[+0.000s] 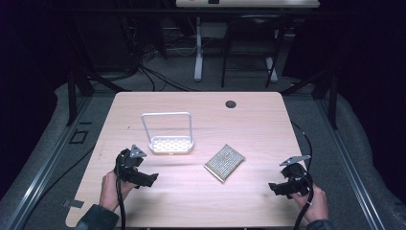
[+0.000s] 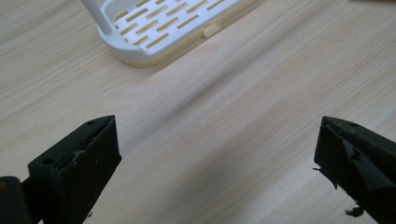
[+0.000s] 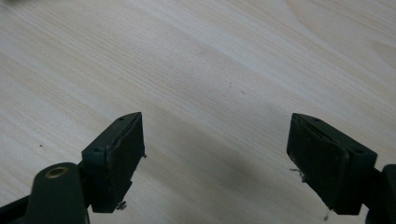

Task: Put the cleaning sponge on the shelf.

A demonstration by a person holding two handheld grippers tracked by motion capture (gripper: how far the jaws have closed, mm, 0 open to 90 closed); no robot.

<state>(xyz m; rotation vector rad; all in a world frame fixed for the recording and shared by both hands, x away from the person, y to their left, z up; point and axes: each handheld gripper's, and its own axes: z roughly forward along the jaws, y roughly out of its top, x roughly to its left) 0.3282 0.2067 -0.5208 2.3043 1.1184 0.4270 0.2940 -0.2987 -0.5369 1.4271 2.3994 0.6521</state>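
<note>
Left gripper (image 1: 152,179): black body, grey three-cornered plate on top, black cable trailing; two blocky black jaws with screw holes and frayed pad edges. Right gripper (image 1: 273,187): same black build, grey plate, black cable; brass-coloured fastener beside one jaw. Sleeves (image 1: 98,218): dark, possibly grey-green; the dim light leaves the shade uncertain.

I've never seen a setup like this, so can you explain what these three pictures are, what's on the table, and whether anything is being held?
A person sits at a wooden table holding a two-jaw gripper in each hand: left gripper, right gripper. One picture looks down from above; the other two come from cameras riding on each gripper, looking along its black jaws. On the table stand a white slotted tray with a tall handle and a flat sparkly pad. Both grippers are open and hold nothing.
</note>
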